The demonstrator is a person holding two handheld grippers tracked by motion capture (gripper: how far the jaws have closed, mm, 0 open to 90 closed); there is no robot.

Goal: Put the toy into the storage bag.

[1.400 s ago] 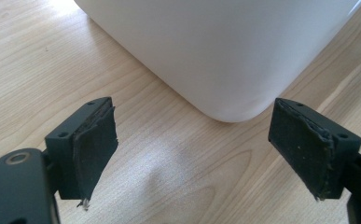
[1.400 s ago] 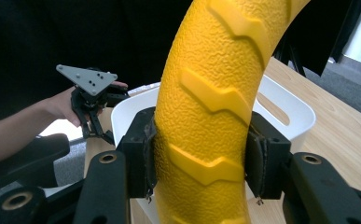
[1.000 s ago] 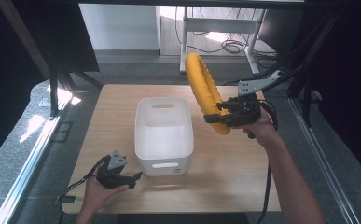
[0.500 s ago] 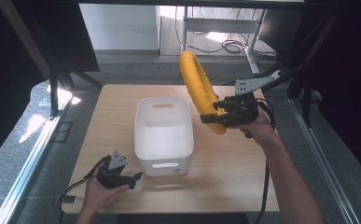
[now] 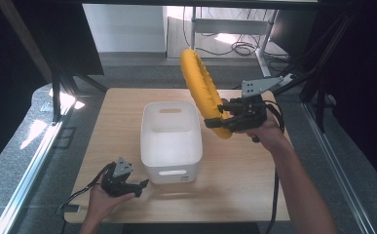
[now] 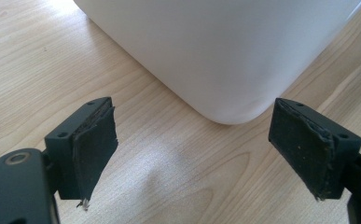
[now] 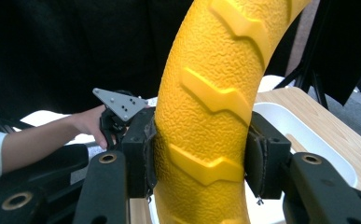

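Observation:
A yellow ring with raised tread marks (image 5: pixel 201 87) (image 7: pixel 211 107) stands on edge in the air, above the right rim of a white plastic bin (image 5: pixel 170 141) (image 6: pixel 225 51). My right gripper (image 5: pixel 225 117) (image 7: pixel 199 158) is shut on the ring's lower part, its pads pressed on both sides. Down at the table's front left my left gripper (image 5: pixel 140 187) (image 6: pixel 192 154) rests low on the wood, open, nothing between its jaws. It points at the bin's near left corner.
The bin sits mid-table on a light wooden tabletop (image 5: pixel 235 175). Bare wood lies right of the bin and in front of it. Black frame bars (image 5: pixel 54 92) stand at the far left, and cables and a metal stand (image 5: pixel 235 29) lie on the floor beyond the table.
The right gripper has carried the ring a little to the left, toward the bin. The left gripper has stayed put.

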